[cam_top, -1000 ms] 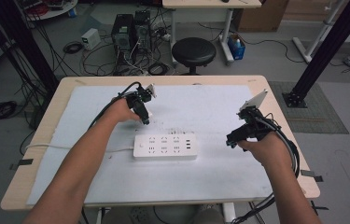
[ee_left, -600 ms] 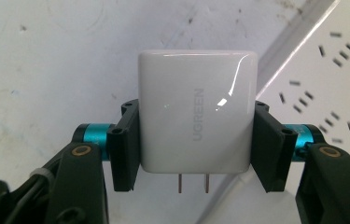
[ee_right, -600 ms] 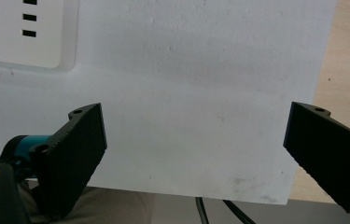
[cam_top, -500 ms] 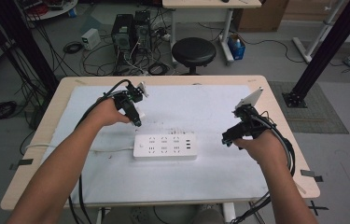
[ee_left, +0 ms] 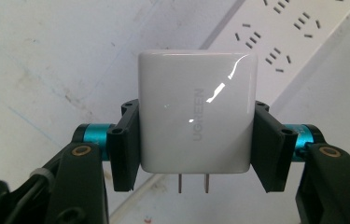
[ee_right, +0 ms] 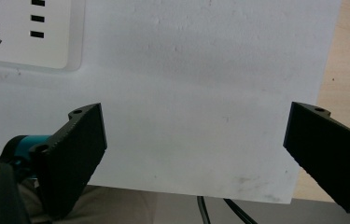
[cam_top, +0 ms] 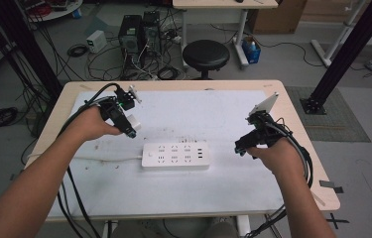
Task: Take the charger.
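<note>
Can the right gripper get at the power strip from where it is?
Probably yes: the right gripper is open and empty, just beside the power strip's right end, with bare white mat between them.

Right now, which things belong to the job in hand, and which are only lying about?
Job in hand:
- white charger, clamped in the left tool
- power strip
- right tool, open

Lying about:
- stool
- computer towers
- floor cables

1. Left tongs [cam_top: 130, 126]: jaws clamped tight, forearm stretched forward from the lower left.
2. Right tongs [ee_right: 196, 154]: jaws spread wide with nothing between them, hand [cam_top: 278, 156] at the right side.
</note>
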Tool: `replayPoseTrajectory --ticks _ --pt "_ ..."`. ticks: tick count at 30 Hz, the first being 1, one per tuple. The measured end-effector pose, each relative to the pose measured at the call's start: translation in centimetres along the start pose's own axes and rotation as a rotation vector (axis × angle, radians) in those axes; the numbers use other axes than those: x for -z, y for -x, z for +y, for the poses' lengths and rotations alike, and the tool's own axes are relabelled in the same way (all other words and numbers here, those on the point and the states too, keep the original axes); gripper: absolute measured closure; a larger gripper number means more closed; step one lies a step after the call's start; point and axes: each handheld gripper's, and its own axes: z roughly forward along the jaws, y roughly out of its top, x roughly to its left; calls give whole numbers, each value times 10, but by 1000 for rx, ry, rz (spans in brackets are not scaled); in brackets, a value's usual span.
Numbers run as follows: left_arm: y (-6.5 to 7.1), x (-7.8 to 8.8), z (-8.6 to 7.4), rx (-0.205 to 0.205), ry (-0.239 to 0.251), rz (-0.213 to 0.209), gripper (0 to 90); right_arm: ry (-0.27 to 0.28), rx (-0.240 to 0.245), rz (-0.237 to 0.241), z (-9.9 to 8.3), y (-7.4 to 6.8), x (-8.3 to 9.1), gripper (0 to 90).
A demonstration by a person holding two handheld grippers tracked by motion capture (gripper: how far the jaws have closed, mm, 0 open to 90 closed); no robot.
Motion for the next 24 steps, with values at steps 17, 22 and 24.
replayPoseTrajectory --ticks 17,22,24 --pt "11 25 -30 -12 -9 29 426 -1 7 7 5 -5 0 54" --pt "11 29 -34 -13 -1 35 426 15 8 10 5 -4 2 54" --pt "11 30 -34 -12 2 35 426 21 8 13 5 -5 3 54"
